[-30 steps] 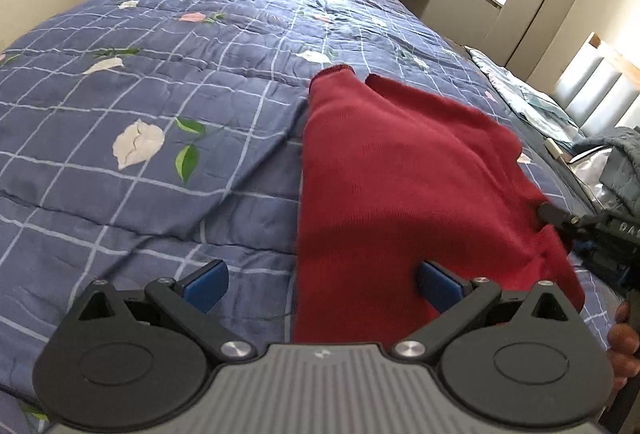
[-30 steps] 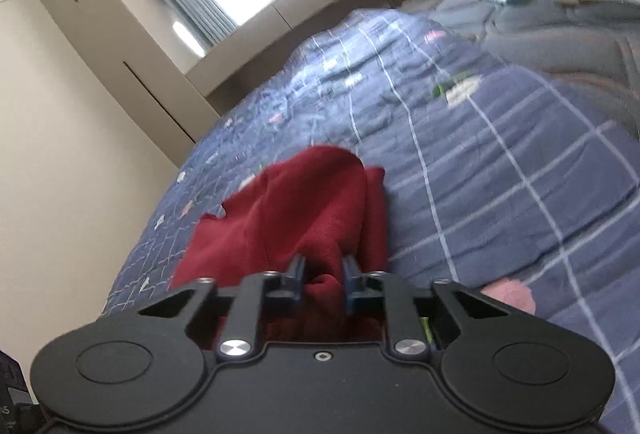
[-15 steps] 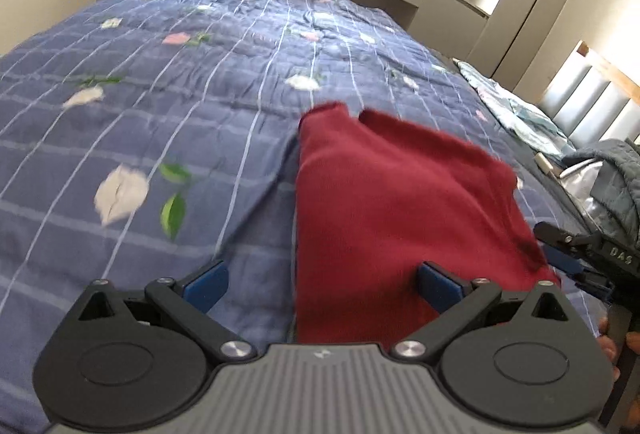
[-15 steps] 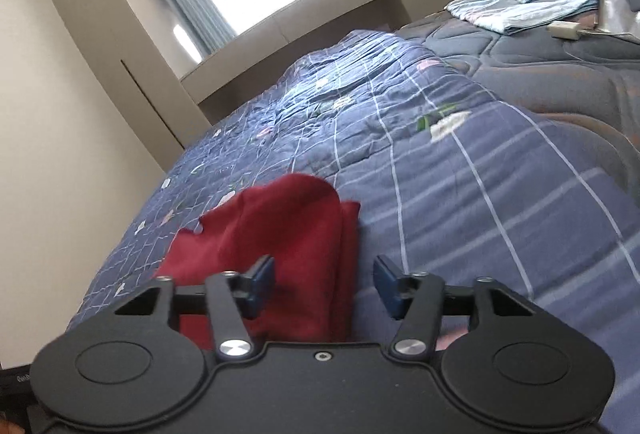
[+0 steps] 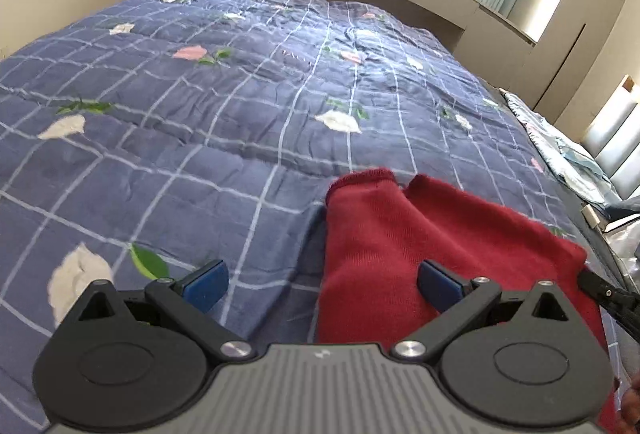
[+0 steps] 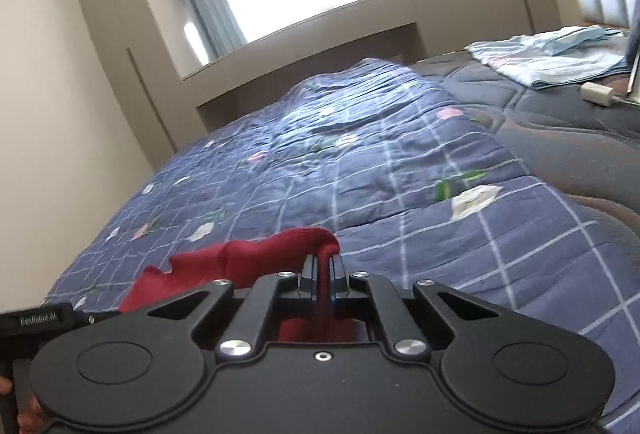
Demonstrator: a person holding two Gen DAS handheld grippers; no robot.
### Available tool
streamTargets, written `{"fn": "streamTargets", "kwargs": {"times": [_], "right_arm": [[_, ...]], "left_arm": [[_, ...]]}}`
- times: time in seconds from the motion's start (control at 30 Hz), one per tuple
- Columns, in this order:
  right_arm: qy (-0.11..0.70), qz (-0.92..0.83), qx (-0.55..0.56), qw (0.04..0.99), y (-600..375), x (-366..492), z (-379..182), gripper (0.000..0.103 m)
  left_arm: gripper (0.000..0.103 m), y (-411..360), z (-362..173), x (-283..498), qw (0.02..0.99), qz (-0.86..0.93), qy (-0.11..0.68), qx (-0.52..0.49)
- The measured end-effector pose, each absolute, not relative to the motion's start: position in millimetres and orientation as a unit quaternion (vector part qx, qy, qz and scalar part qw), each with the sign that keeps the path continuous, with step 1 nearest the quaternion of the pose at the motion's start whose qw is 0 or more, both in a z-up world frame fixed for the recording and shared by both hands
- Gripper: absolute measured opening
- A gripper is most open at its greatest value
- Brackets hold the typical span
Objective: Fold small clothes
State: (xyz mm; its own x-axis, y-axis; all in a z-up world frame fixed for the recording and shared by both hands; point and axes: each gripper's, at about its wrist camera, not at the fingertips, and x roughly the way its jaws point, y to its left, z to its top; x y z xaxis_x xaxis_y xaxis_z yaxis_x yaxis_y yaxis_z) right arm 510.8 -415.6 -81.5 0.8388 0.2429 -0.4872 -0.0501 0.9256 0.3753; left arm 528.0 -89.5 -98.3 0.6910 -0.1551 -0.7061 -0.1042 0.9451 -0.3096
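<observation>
A dark red knit garment (image 5: 420, 246) lies on the blue floral quilt (image 5: 224, 129), partly folded, with its near edge under my left gripper. My left gripper (image 5: 320, 280) is open and empty; its right finger hovers over the red cloth and its left finger over the quilt. In the right wrist view my right gripper (image 6: 323, 266) is shut on a fold of the red garment (image 6: 248, 258), which rises in a ridge between the pads. The right gripper's tip also shows at the right edge of the left wrist view (image 5: 608, 294).
The quilt (image 6: 400, 169) covers most of the bed. A folded light blue cloth (image 6: 552, 53) and a white charger (image 6: 598, 93) lie on the bare mattress at the right. A window ledge and wardrobes stand behind the bed.
My right gripper opened half a second ago and has now shut again on a fold of the red garment. Both grippers have tilted up and drawn back, so the garment sits lower in view.
</observation>
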Motion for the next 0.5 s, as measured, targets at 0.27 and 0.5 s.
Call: {"fn": "streamTargets", "kwargs": {"times": [0.27, 0.5], "right_arm": [[0.284, 0.055, 0.109, 0.951, -398.8, 510.6, -98.2, 0.021], [0.223, 0.060, -0.004, 0.973, -373.4, 505.0, -72.7, 0.086]], "left_arm": [[0.103, -93.3, -97.5, 526.2, 0.913, -0.005, 0.383, -0.138], [0.103, -111.1, -76.3, 530.8, 0.938, 0.000, 0.332, -0.100]]}}
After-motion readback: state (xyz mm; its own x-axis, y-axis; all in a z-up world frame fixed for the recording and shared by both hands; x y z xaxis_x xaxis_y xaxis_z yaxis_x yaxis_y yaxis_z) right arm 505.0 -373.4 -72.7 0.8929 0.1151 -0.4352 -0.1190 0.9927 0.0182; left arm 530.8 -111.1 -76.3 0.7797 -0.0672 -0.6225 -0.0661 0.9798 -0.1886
